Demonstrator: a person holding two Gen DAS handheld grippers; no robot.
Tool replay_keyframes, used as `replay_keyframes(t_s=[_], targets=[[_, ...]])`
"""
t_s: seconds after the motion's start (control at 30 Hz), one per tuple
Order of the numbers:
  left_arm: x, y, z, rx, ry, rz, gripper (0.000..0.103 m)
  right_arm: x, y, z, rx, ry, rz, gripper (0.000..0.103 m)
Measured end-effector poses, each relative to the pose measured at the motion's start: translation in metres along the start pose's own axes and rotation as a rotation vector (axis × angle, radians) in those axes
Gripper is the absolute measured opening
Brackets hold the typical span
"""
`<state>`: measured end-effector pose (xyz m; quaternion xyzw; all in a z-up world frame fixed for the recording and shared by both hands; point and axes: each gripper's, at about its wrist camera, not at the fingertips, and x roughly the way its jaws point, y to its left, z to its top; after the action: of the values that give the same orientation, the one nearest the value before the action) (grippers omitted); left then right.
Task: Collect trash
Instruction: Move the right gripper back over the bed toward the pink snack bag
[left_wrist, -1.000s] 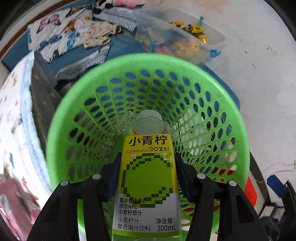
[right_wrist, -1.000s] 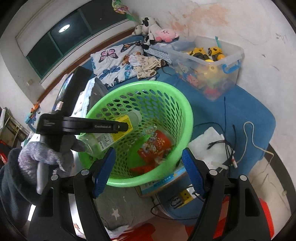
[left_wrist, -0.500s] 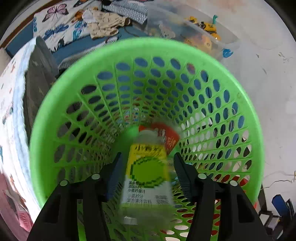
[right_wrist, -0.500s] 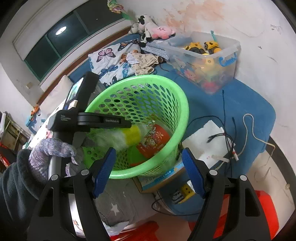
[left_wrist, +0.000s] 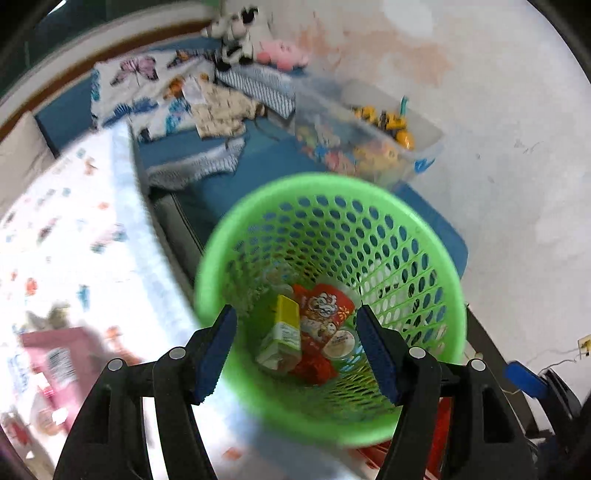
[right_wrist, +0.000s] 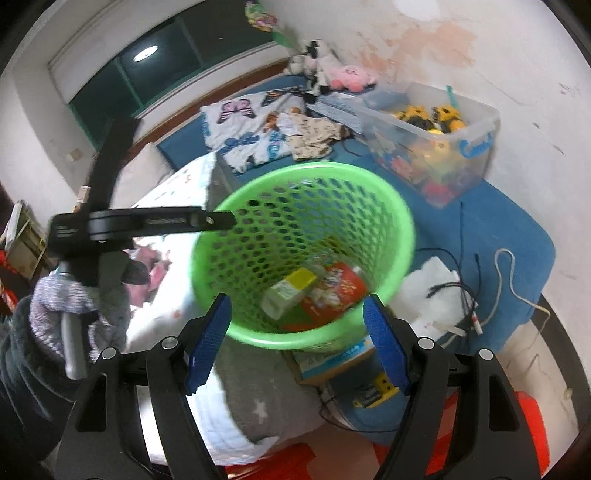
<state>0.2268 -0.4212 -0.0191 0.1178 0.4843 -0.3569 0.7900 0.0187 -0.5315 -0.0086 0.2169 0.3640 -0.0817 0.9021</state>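
The left gripper (left_wrist: 293, 354) hangs with its jaws spread wide and nothing between the blue pads (left_wrist: 216, 349). From the right side it shows as a black bar (right_wrist: 147, 223) reaching rightward, level, gripped from below by a hand in a grey knitted glove (right_wrist: 66, 306) with a dark sleeve (right_wrist: 22, 387) behind it. The right gripper (right_wrist: 297, 341) sits nearer, jaws likewise parted and empty, both arms side by side pointing the same way.

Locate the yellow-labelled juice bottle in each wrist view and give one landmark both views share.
Left wrist: the juice bottle lies low-centre on the basket floor, between the open fingers.
Right wrist: the bottle lies at centre, inside the basket.
Shared landmark: the green basket, with the red wrapper touching the bottle.
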Motion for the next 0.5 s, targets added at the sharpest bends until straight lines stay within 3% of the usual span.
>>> replay_keyframes(t_s=[0.2, 0.33, 0.5], targets=[[-0.069, 0.037, -0.03, -0.012, -0.105, 0.047, 0.065, 0.009, 0.037, 0.0, -0.076, 0.019, 0.049, 0.074], [-0.108, 0.065, -0.053, -0.023, -0.175, 0.096, 0.072, 0.023, 0.068, -0.001, -0.132, 0.043, 0.093, 0.074], [-0.145, 0.109, -0.083, -0.086, -0.217, 0.109, 0.072, 0.045, 0.112, -0.003, -0.225, 0.081, 0.147, 0.074]])
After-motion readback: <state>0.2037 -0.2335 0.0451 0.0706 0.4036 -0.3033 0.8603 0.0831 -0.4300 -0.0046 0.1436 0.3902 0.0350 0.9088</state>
